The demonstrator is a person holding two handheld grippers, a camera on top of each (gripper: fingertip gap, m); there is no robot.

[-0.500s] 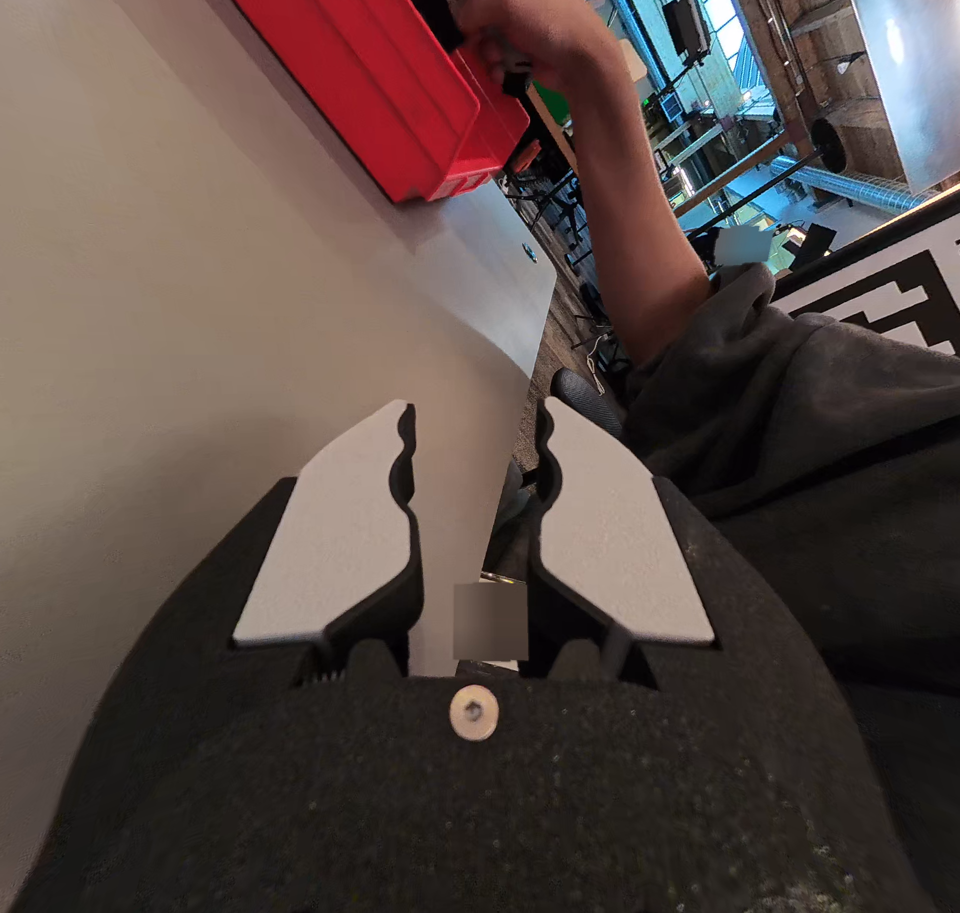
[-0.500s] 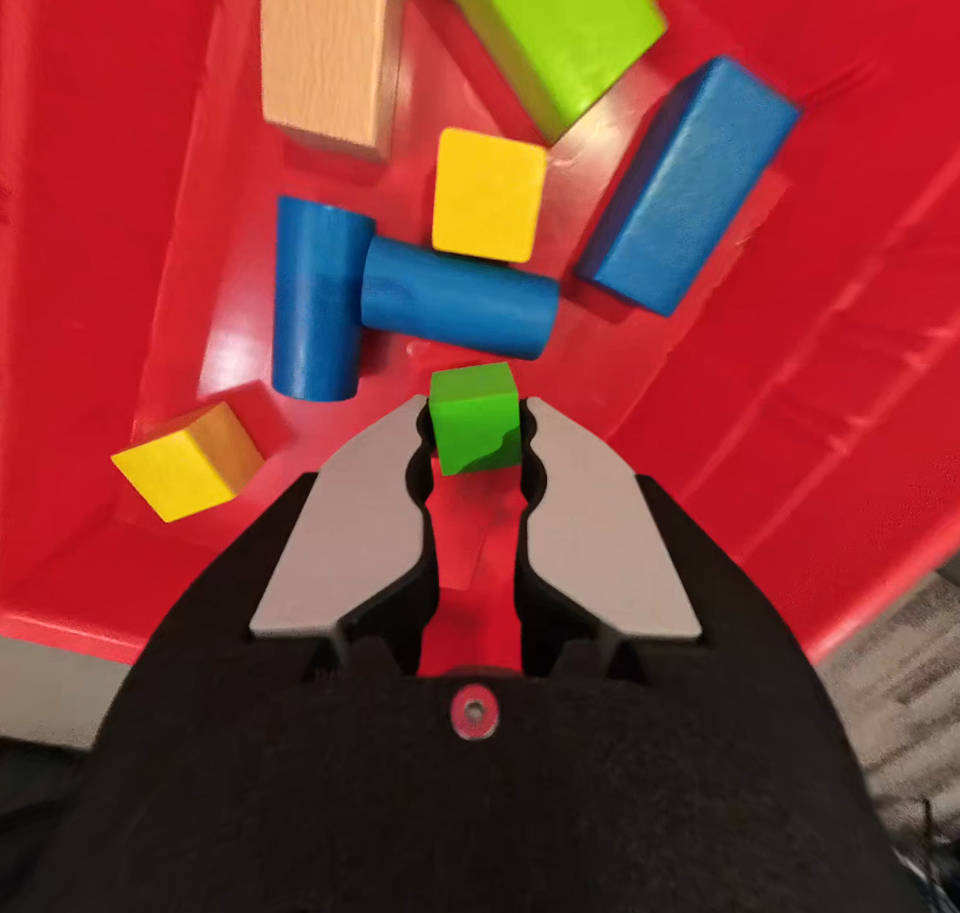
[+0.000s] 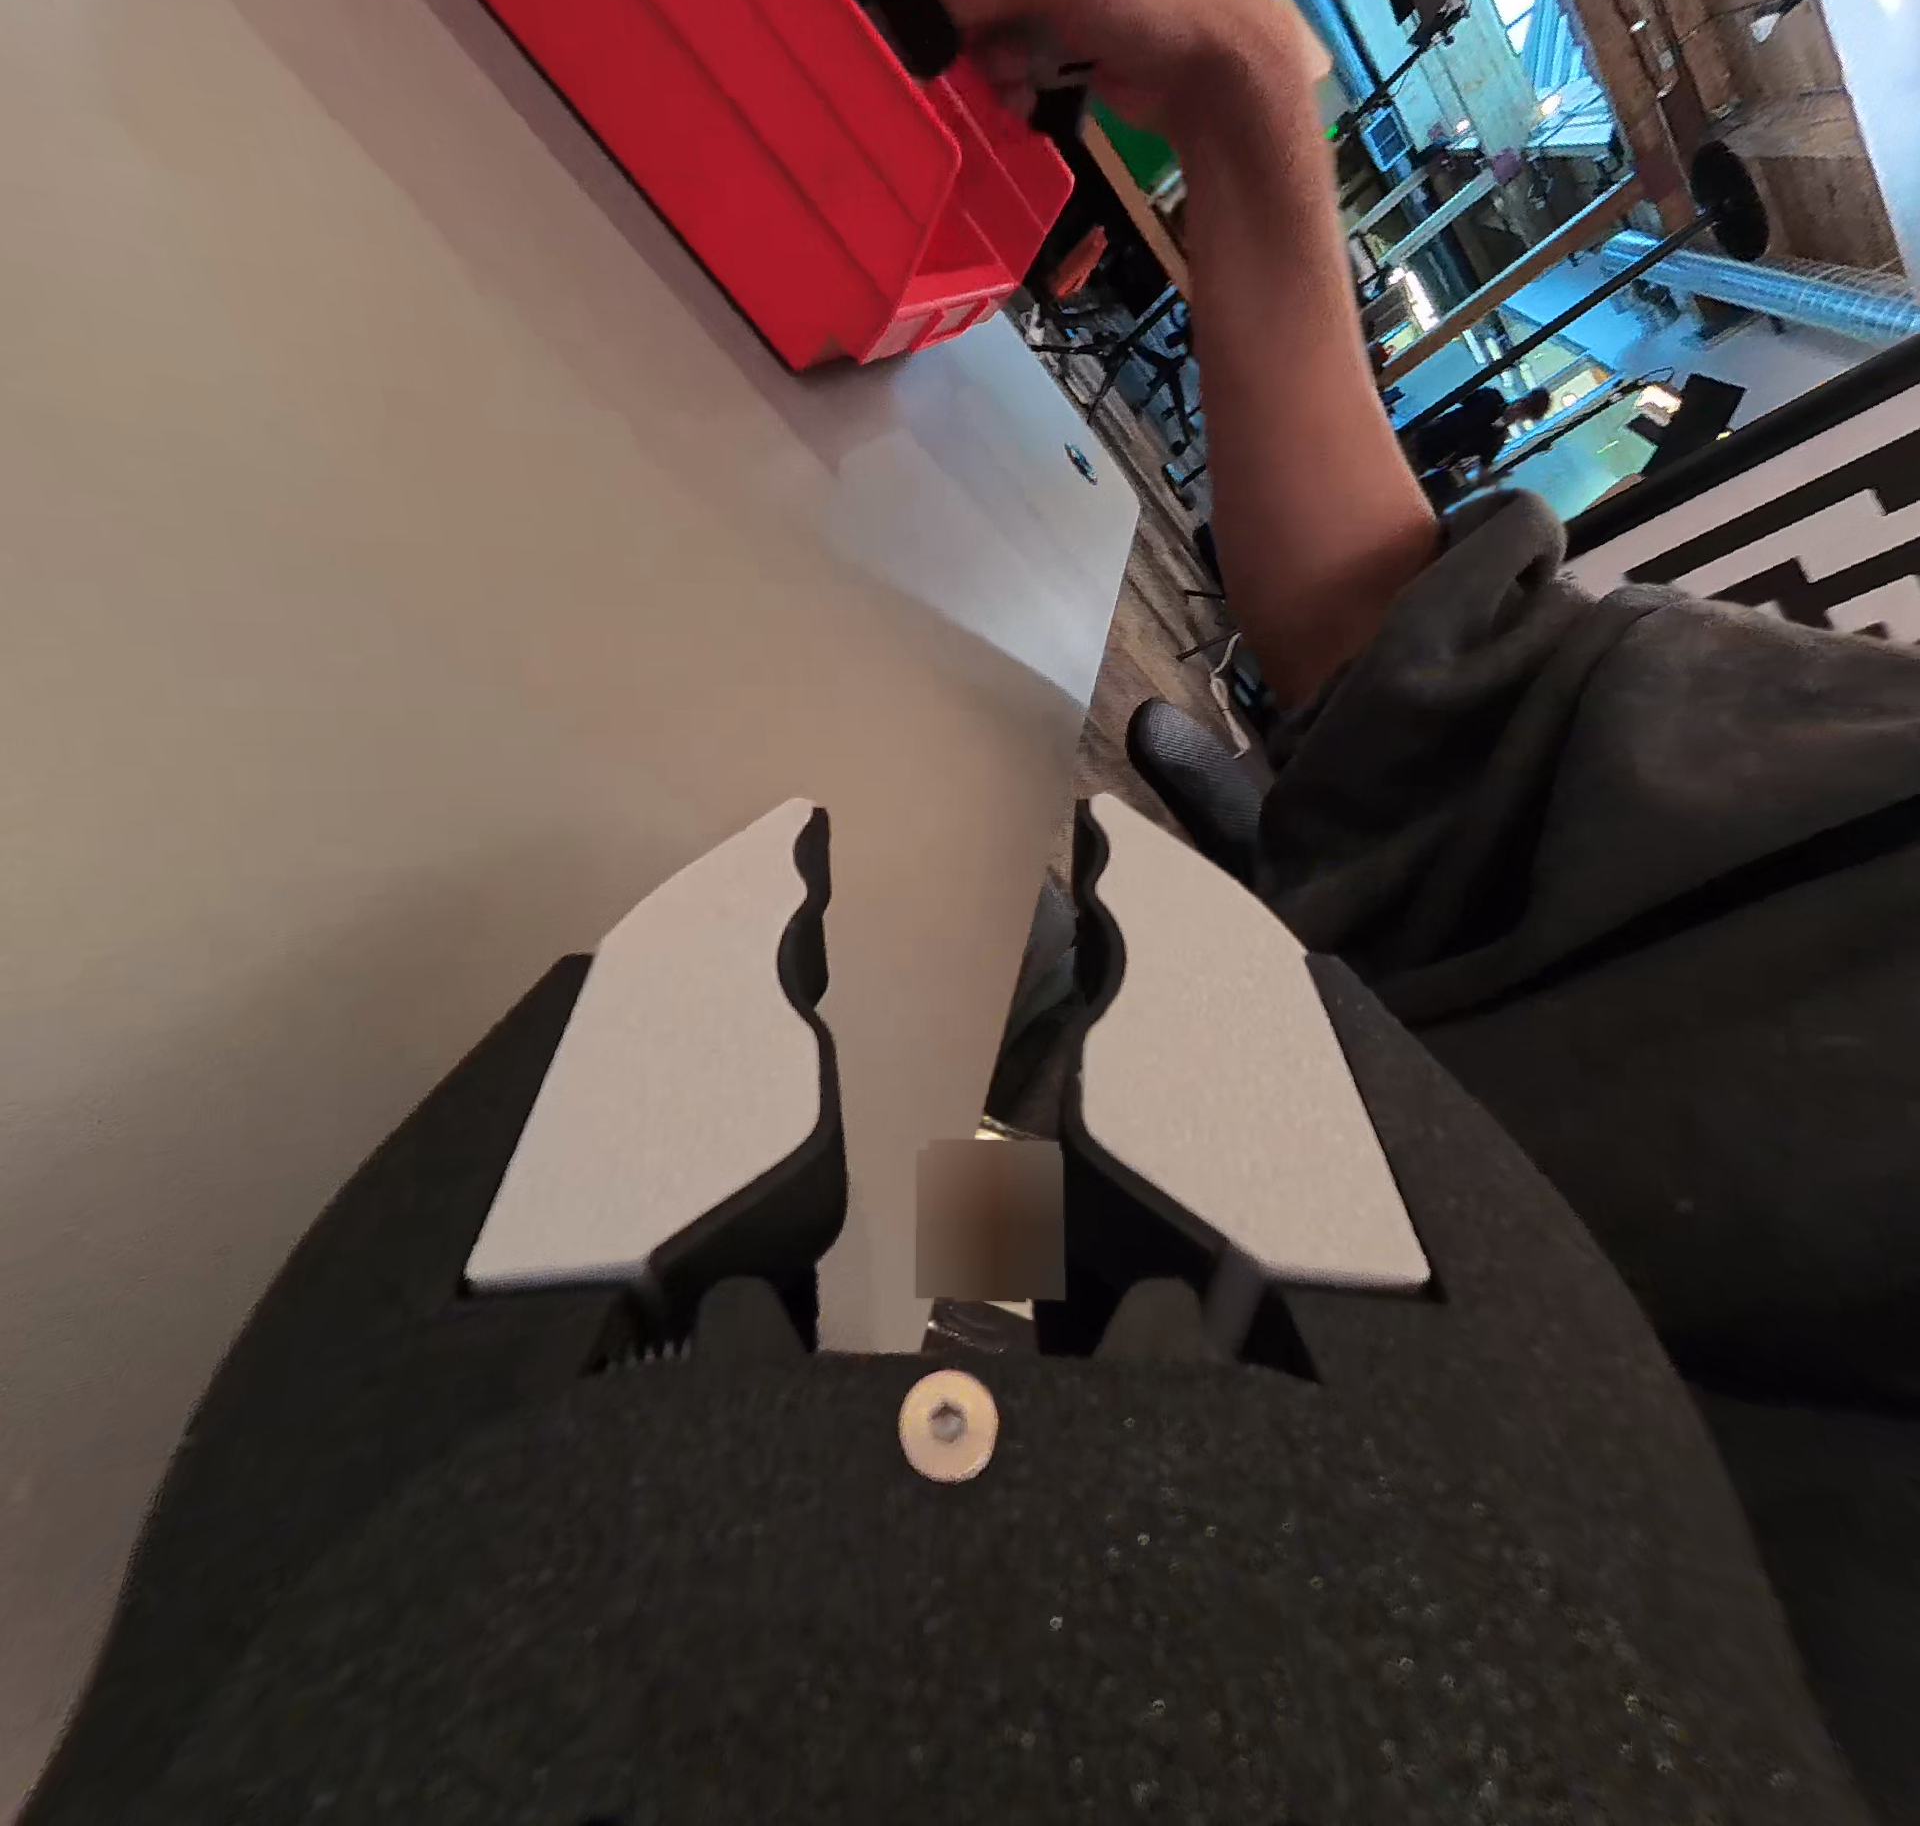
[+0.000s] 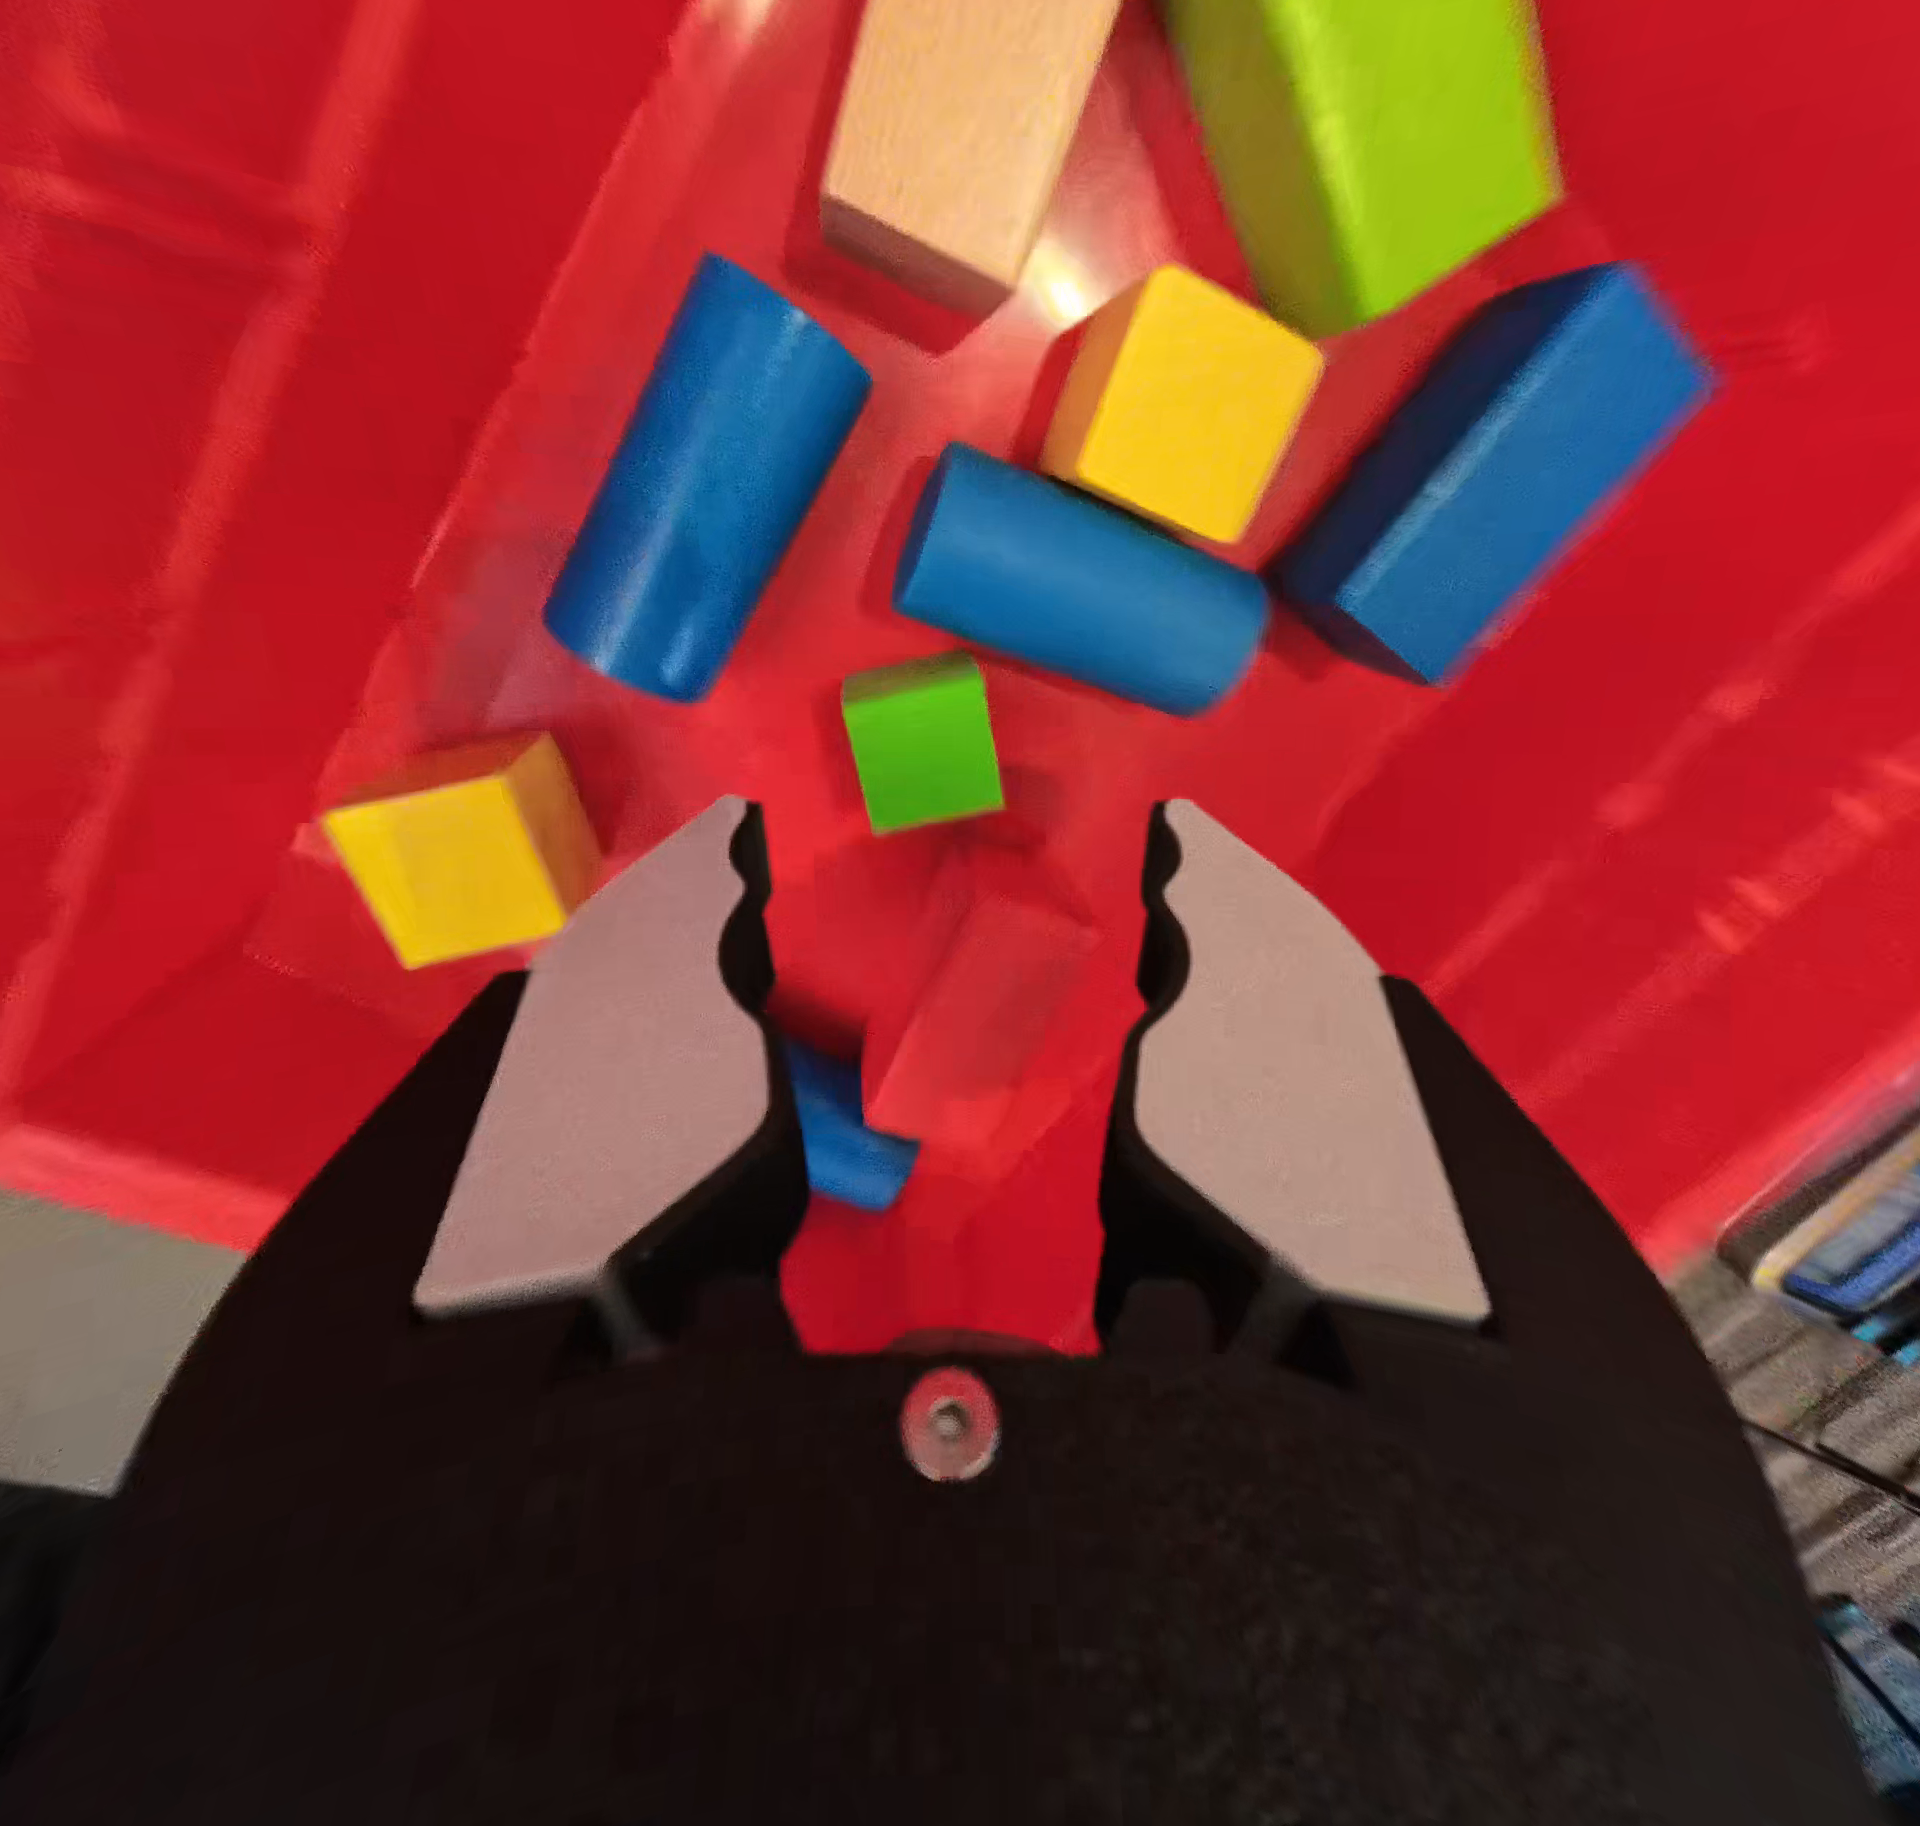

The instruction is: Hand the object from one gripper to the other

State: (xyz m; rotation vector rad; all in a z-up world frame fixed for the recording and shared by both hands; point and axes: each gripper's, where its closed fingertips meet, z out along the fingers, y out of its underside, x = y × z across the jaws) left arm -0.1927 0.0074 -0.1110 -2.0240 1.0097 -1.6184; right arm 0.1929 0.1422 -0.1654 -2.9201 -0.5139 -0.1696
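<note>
The right claw (image 4: 951,820) hangs spread above the green cube (image 4: 922,742) in the bin (image 4: 1558,841); the left claw (image 3: 951,831), also spread, waits empty. Blurred, the cube looks like light, rigid painted wood, likely slick: pinch two opposite flat faces.

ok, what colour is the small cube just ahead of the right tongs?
Green. The small cube shows best in the right wrist view, lying loose in the red bin.

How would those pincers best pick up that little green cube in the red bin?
Probably straight down over the small green cube, the open right gripper closing on its two flat left and right sides. Both look clear; a blue cylinder lies close behind it.
</note>
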